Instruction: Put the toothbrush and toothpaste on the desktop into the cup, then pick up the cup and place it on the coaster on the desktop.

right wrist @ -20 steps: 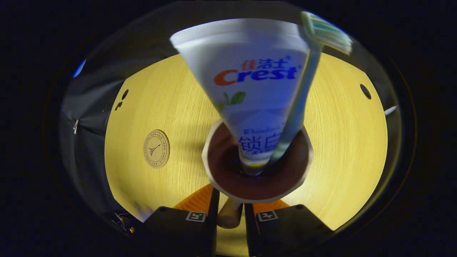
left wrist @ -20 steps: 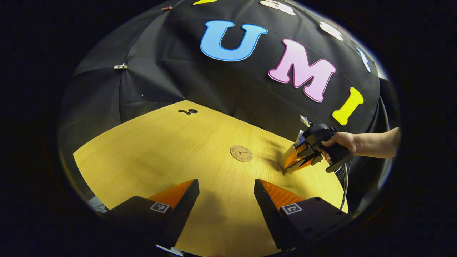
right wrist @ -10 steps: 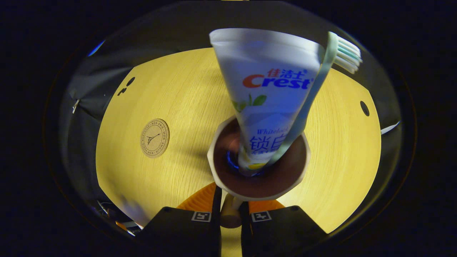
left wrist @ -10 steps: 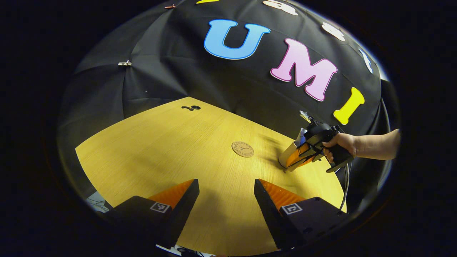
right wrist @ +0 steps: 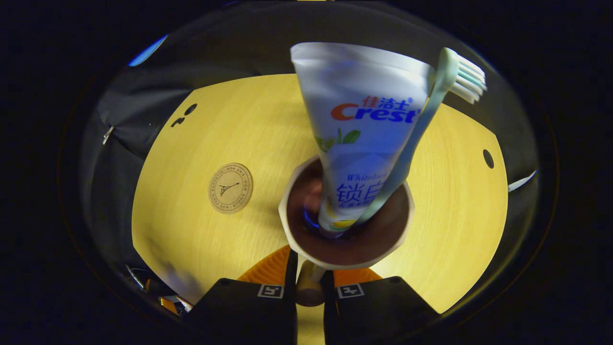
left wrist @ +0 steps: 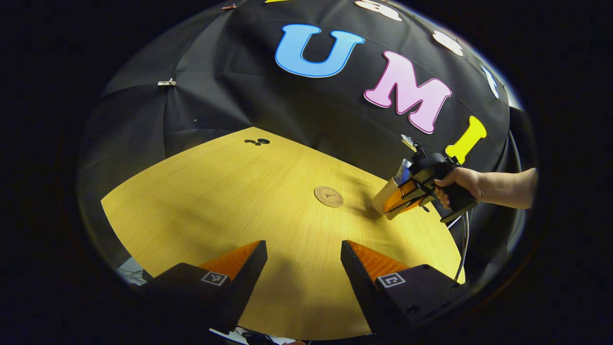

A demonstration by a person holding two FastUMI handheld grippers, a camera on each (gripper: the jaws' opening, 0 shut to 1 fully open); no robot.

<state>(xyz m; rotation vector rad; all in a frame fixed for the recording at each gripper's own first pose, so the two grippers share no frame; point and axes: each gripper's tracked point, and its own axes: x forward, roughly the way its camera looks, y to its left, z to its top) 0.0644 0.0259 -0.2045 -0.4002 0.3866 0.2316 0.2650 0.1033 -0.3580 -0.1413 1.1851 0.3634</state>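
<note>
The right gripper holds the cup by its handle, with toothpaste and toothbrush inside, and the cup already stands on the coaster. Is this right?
Not quite: in the right gripper view the coaster lies bare, apart from the cup. The rest holds: the right gripper grips its handle, toothpaste and toothbrush inside.

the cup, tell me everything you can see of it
The cup is pale cream outside with a dark brown inside and a faceted rim, looking ceramic. Its handle is clamped between the fingers of the right hand-held gripper. The toothpaste and the toothbrush stand in it, leaning out past the rim. In the left gripper view the cup is tilted and close beside the coaster, not on it; whether it touches the desktop is unclear.
</note>
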